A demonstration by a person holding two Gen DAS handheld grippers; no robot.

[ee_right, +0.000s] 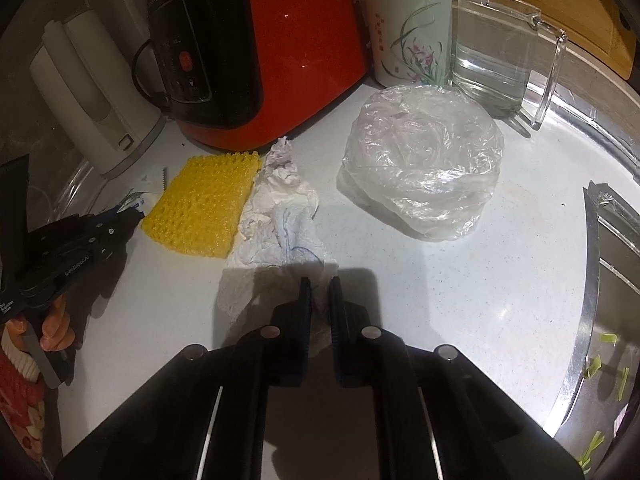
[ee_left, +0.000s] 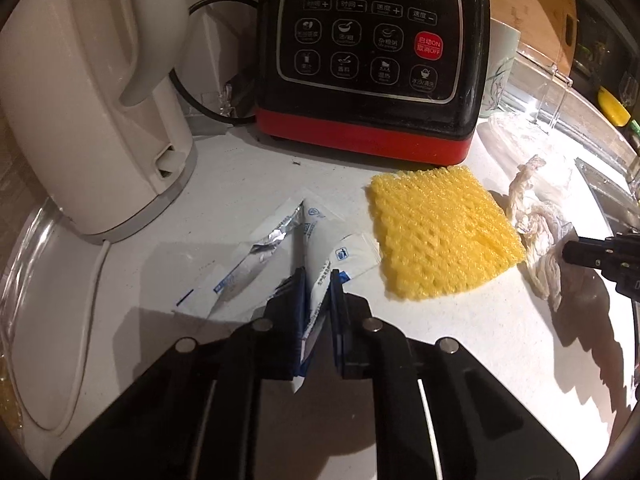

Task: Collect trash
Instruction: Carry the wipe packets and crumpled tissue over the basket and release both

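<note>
On the white counter lie torn white-and-blue sachet wrappers (ee_left: 320, 252), a yellow foam net (ee_left: 440, 240), a crumpled white tissue (ee_right: 280, 216) and a crumpled clear plastic bag (ee_right: 420, 168). My left gripper (ee_left: 318, 280) is shut on one of the wrappers, whose paper runs up between the pads. My right gripper (ee_right: 319, 286) is shut on the near end of the tissue. From the left wrist view the right gripper (ee_left: 570, 254) shows at the tissue (ee_left: 532, 224); from the right wrist view the left gripper (ee_right: 134, 214) sits left of the foam net (ee_right: 200, 208).
A black-and-red blender base (ee_left: 372, 60) and a white kettle (ee_left: 88, 112) stand at the back. A flowered mug (ee_right: 408, 28) and a glass jug (ee_right: 504, 48) stand behind the bag. A steel sink (ee_right: 600, 320) with green scraps lies at the right. A hand (ee_right: 56, 328) holds the left gripper.
</note>
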